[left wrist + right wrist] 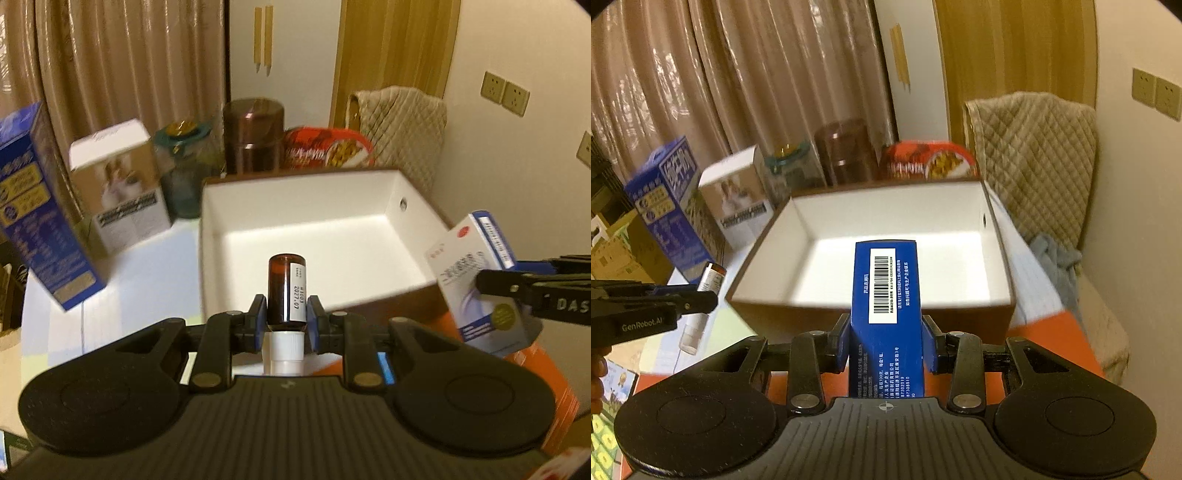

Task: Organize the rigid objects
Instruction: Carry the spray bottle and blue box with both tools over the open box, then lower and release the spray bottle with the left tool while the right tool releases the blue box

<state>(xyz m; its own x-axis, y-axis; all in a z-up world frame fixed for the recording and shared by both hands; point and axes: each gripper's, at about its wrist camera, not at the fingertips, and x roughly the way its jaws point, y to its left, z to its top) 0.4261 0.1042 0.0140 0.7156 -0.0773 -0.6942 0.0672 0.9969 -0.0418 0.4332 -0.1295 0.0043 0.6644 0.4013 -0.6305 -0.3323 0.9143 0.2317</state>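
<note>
Amber glass, the small bottle [286,291], is clamped in the left gripper [286,325] and a blue carton [886,295] in the right gripper [888,343]; both are best lowered gently inside the empty white box [400,243].

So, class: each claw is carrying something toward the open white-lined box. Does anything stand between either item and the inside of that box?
Nothing visible does. The brown bottle in the left claw and the blue carton in the right claw both face the open box, whose near wall lies below them.
</note>
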